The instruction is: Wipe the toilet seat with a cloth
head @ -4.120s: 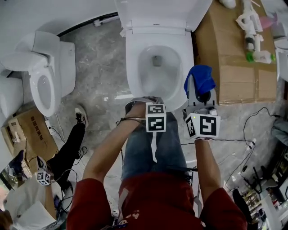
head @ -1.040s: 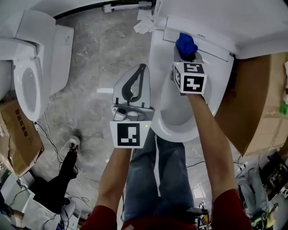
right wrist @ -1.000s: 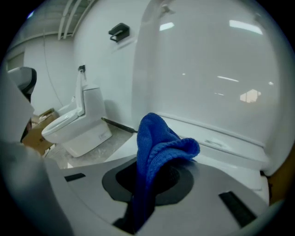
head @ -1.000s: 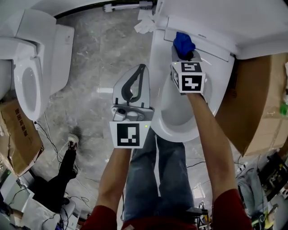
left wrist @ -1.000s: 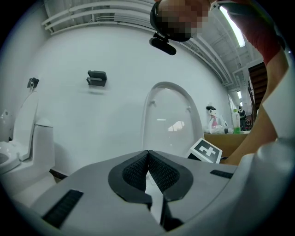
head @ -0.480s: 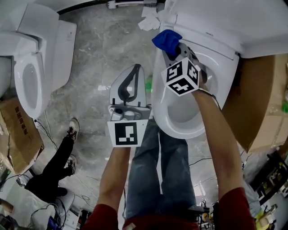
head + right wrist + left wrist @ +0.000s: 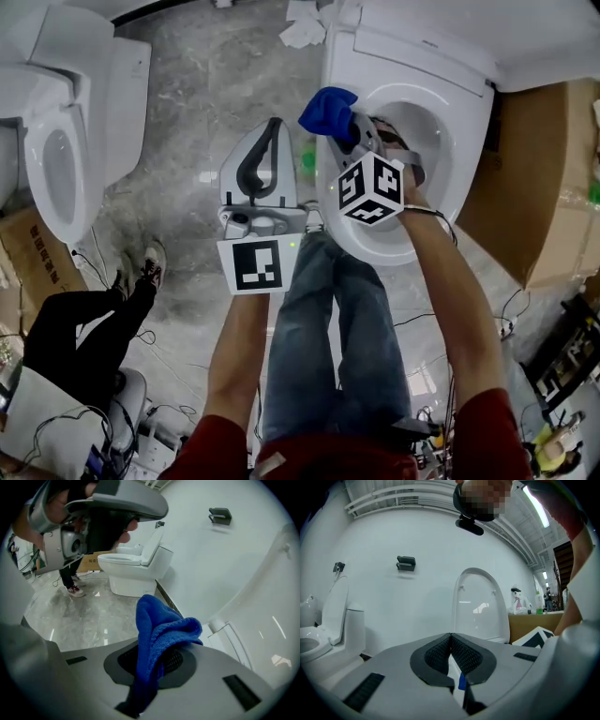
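Observation:
The white toilet seat (image 7: 466, 141) lies down on the bowl at the upper right of the head view, its lid (image 7: 480, 606) raised. My right gripper (image 7: 349, 127) is shut on a blue cloth (image 7: 328, 110), which rests at the seat's left rim. From the right gripper view the cloth (image 7: 157, 630) bulges out from between the jaws of that gripper (image 7: 157, 663). My left gripper (image 7: 272, 127) hangs over the floor just left of the bowl, shut with nothing in it; its pads (image 7: 451, 637) meet.
A second white toilet (image 7: 56, 141) stands at the left. A cardboard box (image 7: 534, 169) flanks the bowl on the right. White paper (image 7: 302, 28) lies on the grey floor by the tank. Another person's legs and shoes (image 7: 94, 309) and cables are at lower left.
My right gripper has carried the blue cloth from the back of the seat, near the hinge, forward along its left rim. The left gripper has hardly moved.

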Motion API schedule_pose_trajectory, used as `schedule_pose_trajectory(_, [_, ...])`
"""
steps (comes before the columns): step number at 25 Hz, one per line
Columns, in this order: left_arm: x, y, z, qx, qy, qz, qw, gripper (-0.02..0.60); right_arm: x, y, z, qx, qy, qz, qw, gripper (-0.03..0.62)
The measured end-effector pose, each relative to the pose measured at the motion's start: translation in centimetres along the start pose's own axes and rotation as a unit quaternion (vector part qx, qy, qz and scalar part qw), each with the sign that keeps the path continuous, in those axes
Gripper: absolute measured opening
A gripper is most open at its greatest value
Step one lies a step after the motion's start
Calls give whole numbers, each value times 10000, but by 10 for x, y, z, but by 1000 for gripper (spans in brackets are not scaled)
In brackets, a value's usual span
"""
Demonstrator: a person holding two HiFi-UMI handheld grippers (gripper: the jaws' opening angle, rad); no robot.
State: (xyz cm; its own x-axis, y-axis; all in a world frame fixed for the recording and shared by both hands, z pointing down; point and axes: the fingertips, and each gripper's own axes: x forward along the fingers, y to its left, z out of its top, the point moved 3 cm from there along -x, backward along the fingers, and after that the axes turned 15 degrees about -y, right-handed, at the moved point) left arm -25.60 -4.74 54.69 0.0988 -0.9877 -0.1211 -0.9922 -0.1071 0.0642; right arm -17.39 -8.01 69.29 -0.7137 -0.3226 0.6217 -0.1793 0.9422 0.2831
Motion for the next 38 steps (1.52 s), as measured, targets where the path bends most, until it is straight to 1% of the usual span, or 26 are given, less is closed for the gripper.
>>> schedule_pose_trajectory(6, [-15, -16, 7, 91, -8, -36, 10000, 17, -29, 55, -4, -112, -27, 268, 9996, 60])
schedule_pose_trajectory(11, [-40, -31, 20, 130, -71, 7, 9999, 17, -61, 105, -11, -480, 50, 550, 9973, 60])
schedule_pose_trajectory(19, [-84, -65, 38, 142, -134, 38, 9998, 16, -119, 183, -31, -796, 240, 862, 9928, 60])
schedule_pose_trajectory(23, [-103, -90, 38, 203, -178, -32, 9996, 15, -145, 215, -47, -928, 298, 930, 9909, 60])
schedule_pose_trajectory(27, [-117, -107, 44, 179, -177, -106, 9996, 16, -167, 236, -54, -820, 400, 826, 9924, 60])
schedule_pose_trajectory(28, [-119, -110, 47, 175, -177, -129, 9996, 16, -172, 238, -54, -673, 423, 758, 9939, 60])
schedule_pose_trajectory(29, [-121, -114, 49, 170, -179, -151, 9996, 16, -178, 239, -56, -411, 441, 667, 9960, 60])
schedule_pose_trajectory(31, [-124, -123, 51, 154, -177, -200, 9995, 15, -189, 238, -62, 439, 456, 412, 9971, 60])
schedule_pose_trajectory(32, [-126, -128, 51, 145, -170, -229, 9995, 17, -195, 236, -67, 930, 460, 252, 9943, 60])
schedule_pose_trajectory(34, [-129, -137, 51, 135, -151, -291, 9994, 16, -208, 231, -78, 1795, 462, -90, 9826, 60])
schedule_pose_trajectory(35, [-130, -141, 51, 128, -145, -317, 9993, 16, -215, 229, -83, 2120, 459, -246, 9759, 60])
schedule_pose_trajectory(36, [-130, -145, 52, 120, -143, -340, 9992, 17, -221, 226, -89, 2364, 457, -381, 9698, 60])
schedule_pose_trajectory(38, [-129, -153, 53, 137, -153, -403, 9990, 16, -233, 222, -99, 2668, 456, -595, 9608, 60])
